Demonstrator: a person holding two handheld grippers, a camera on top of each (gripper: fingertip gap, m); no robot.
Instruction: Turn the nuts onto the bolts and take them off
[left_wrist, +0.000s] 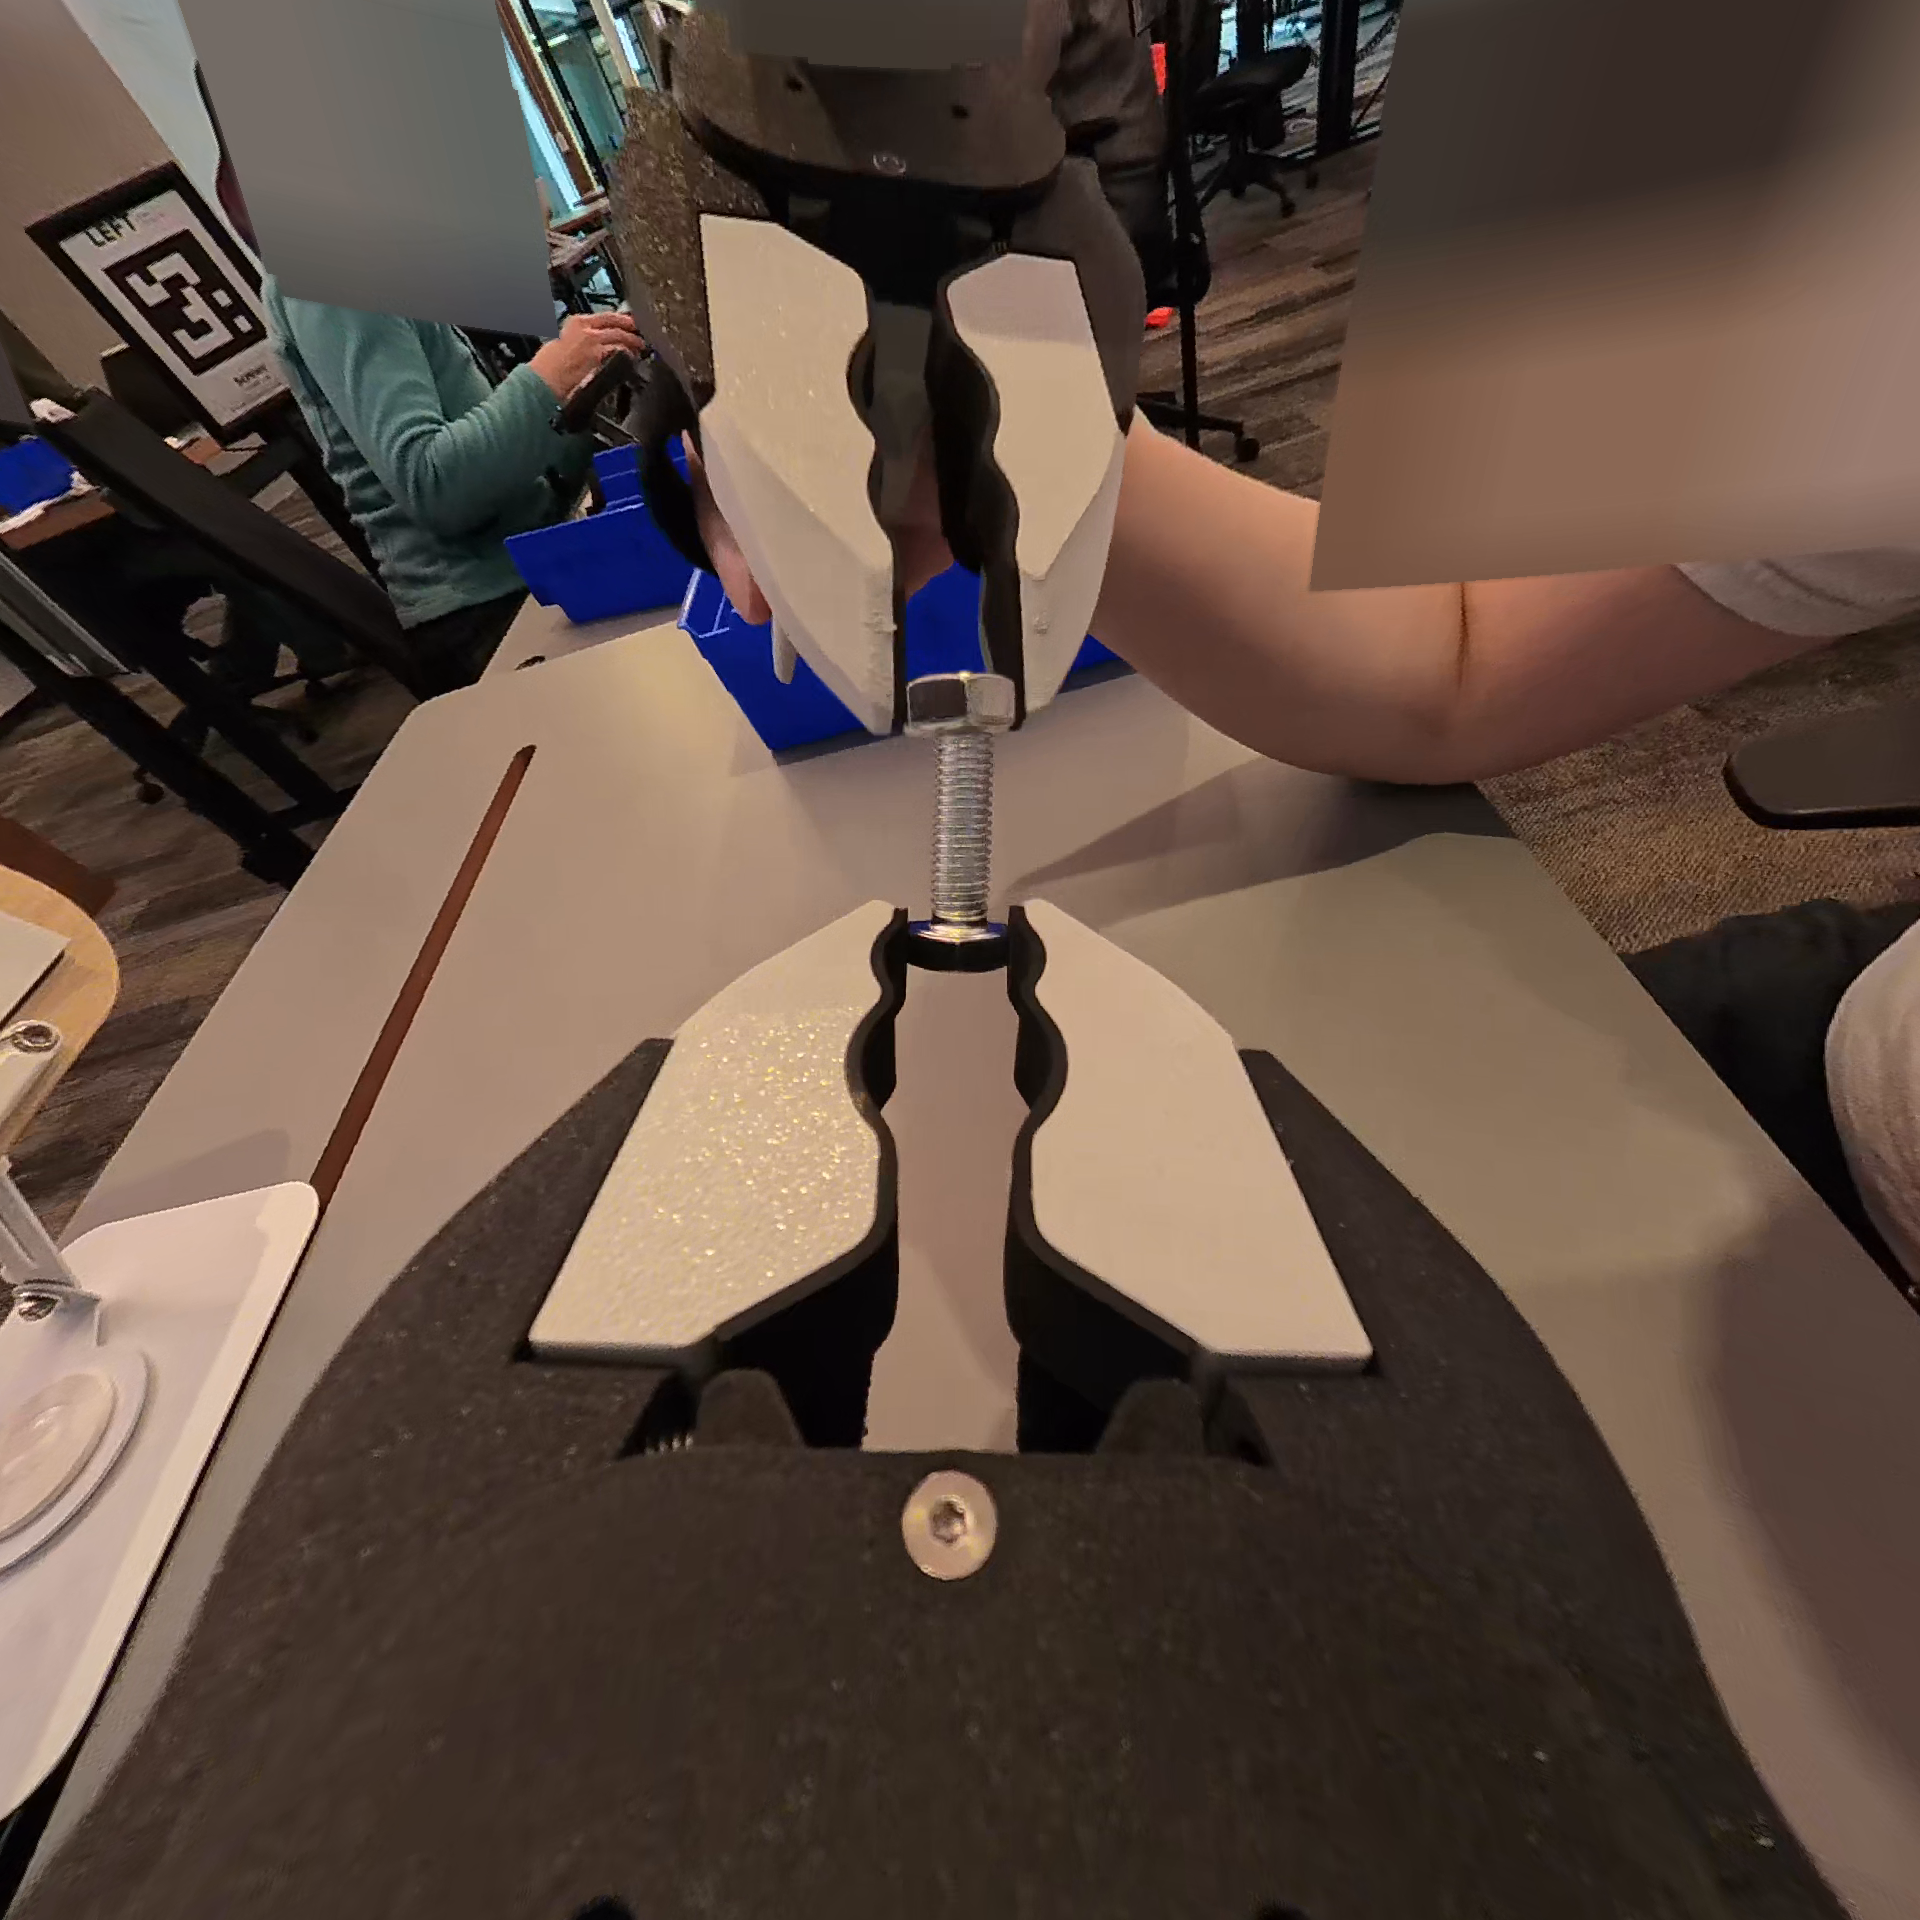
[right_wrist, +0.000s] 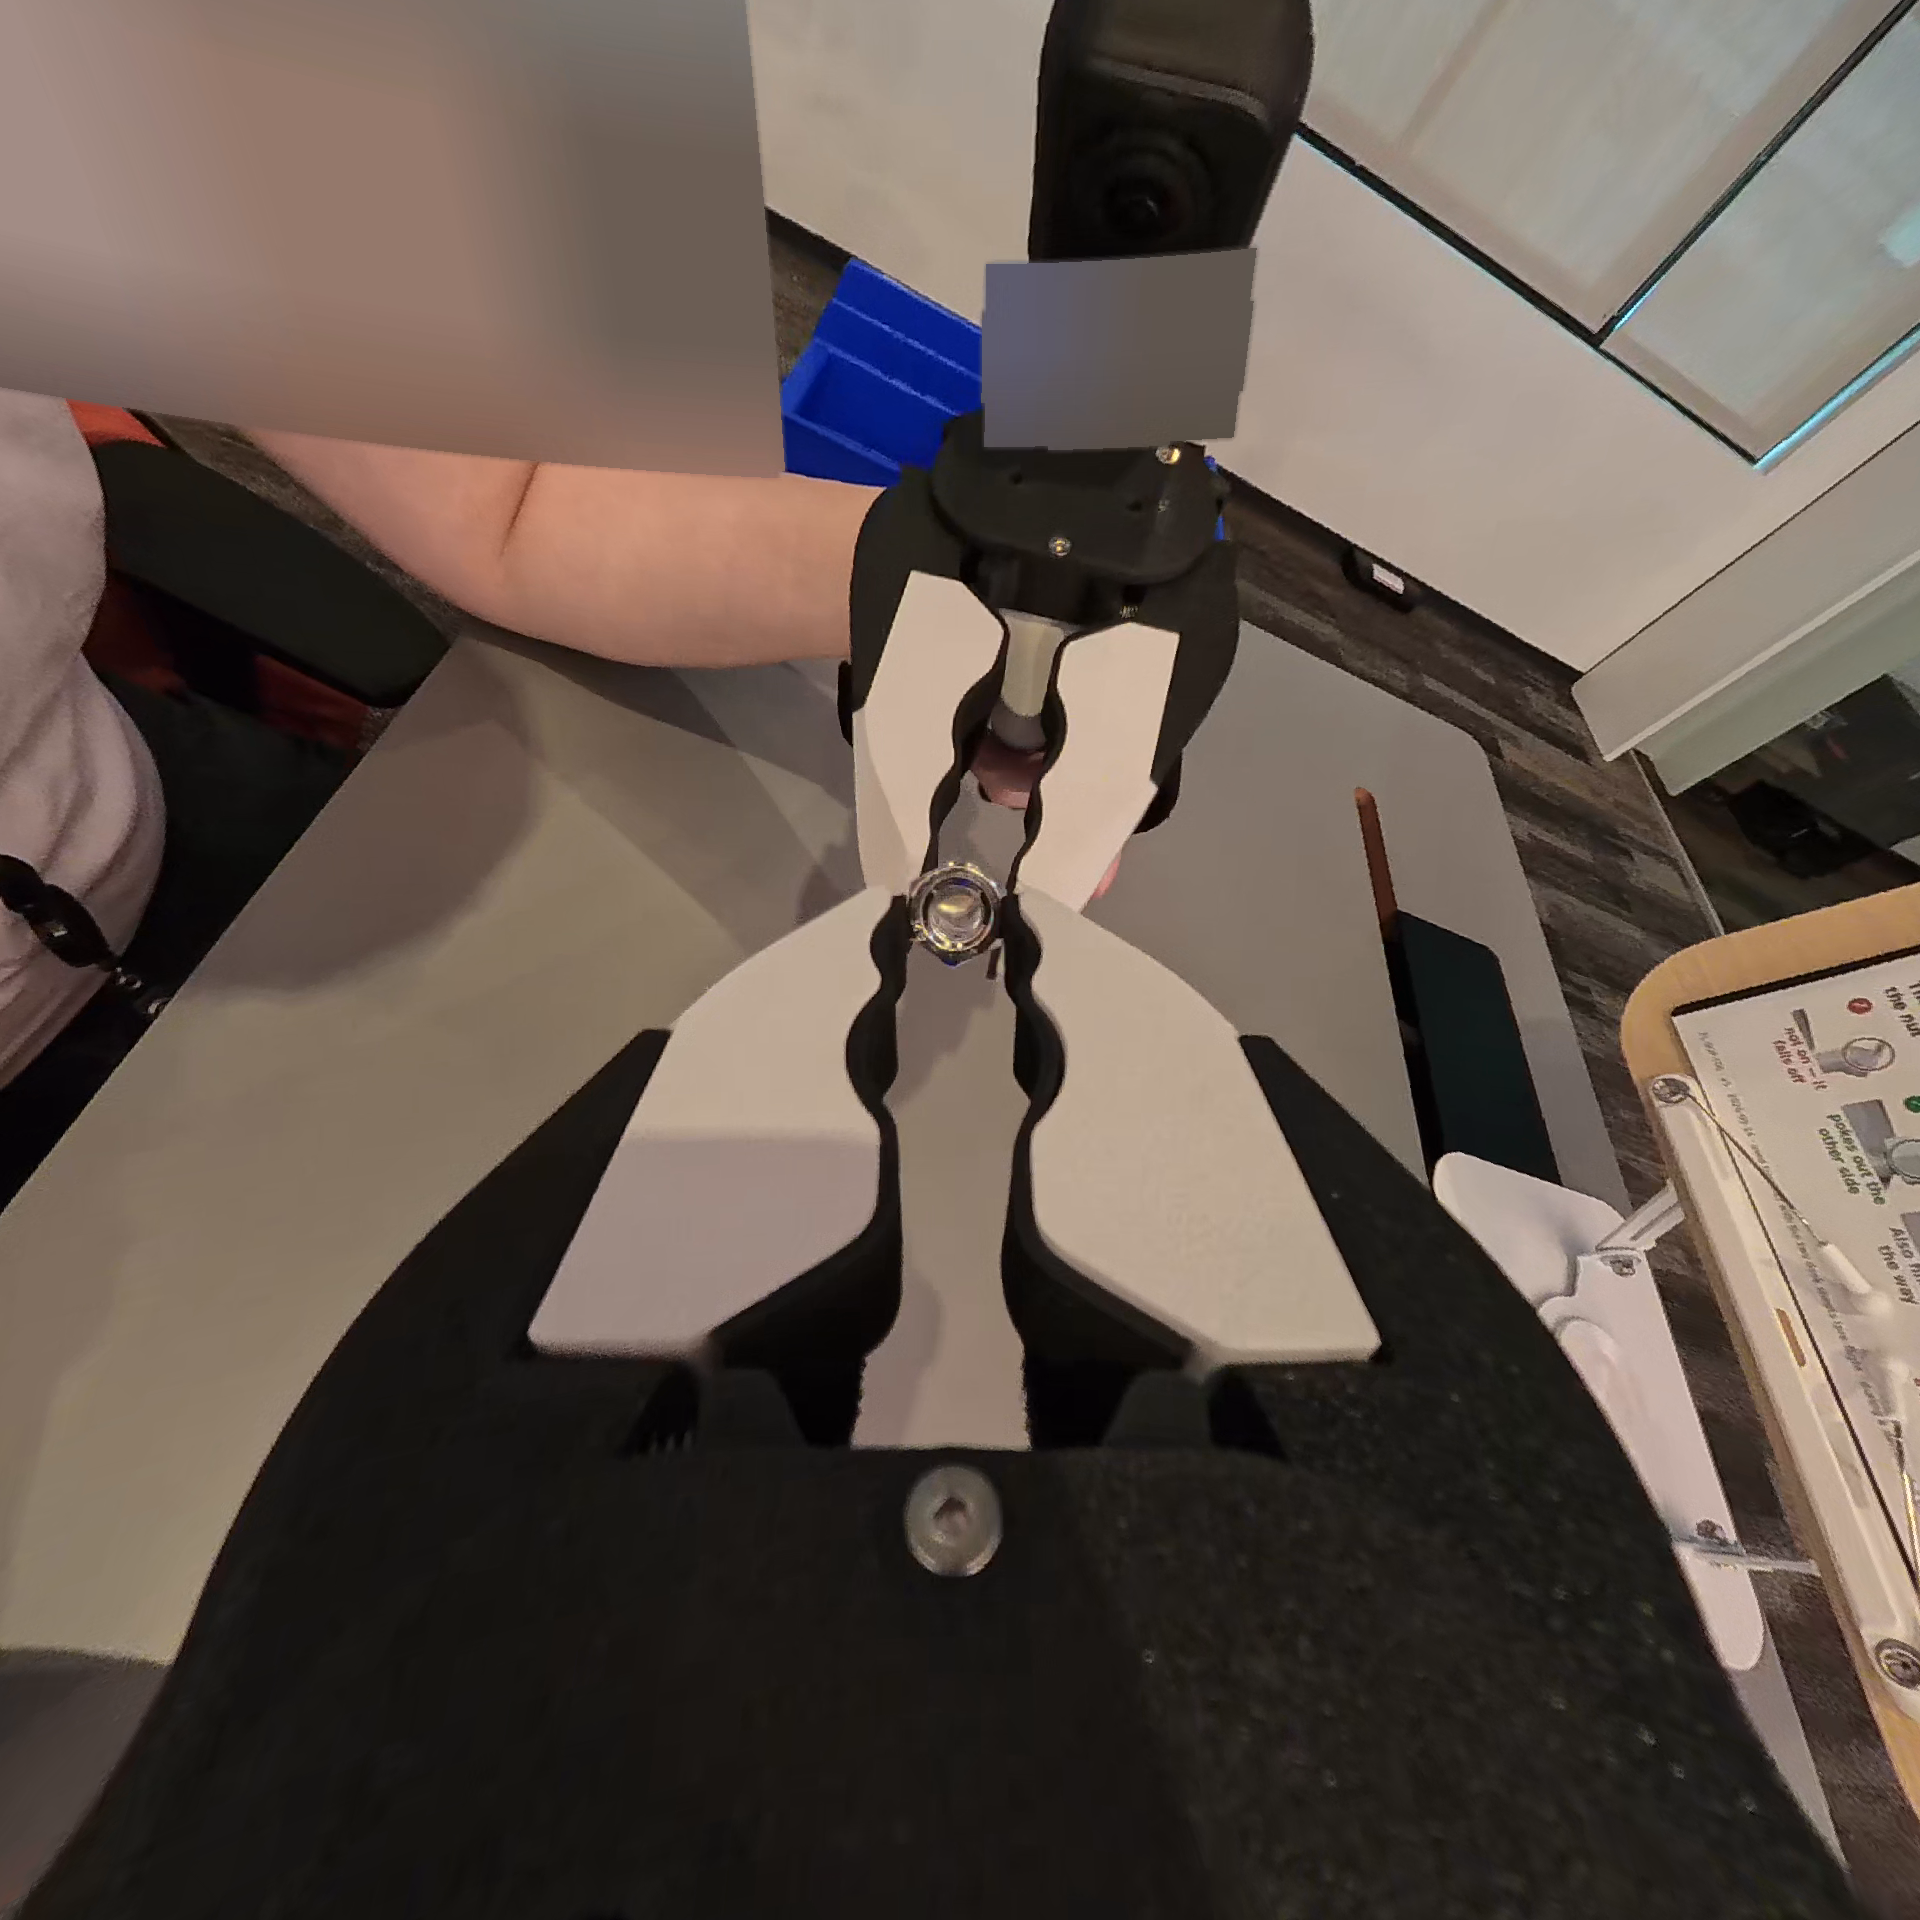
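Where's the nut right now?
In the left wrist view the nut sits pinched at the left gripper tips, on the bolt end; the right gripper holds the bolt's head, above the grey table.

The nut (left_wrist: 954, 943) sits deep between the left gripper (left_wrist: 956, 920) fingertips, so only a dark sliver of it shows, and the bolt (left_wrist: 958, 805) thread end vanishes into it. In the right wrist view the bolt's shank is hidden behind its own head. Whether the nut's faces are truly pinched cannot be told. The white stand (left_wrist: 62, 1351) is cut off by the left edge. The blue bin (left_wrist: 831, 675) is mostly covered by the right gripper (left_wrist: 954, 707)
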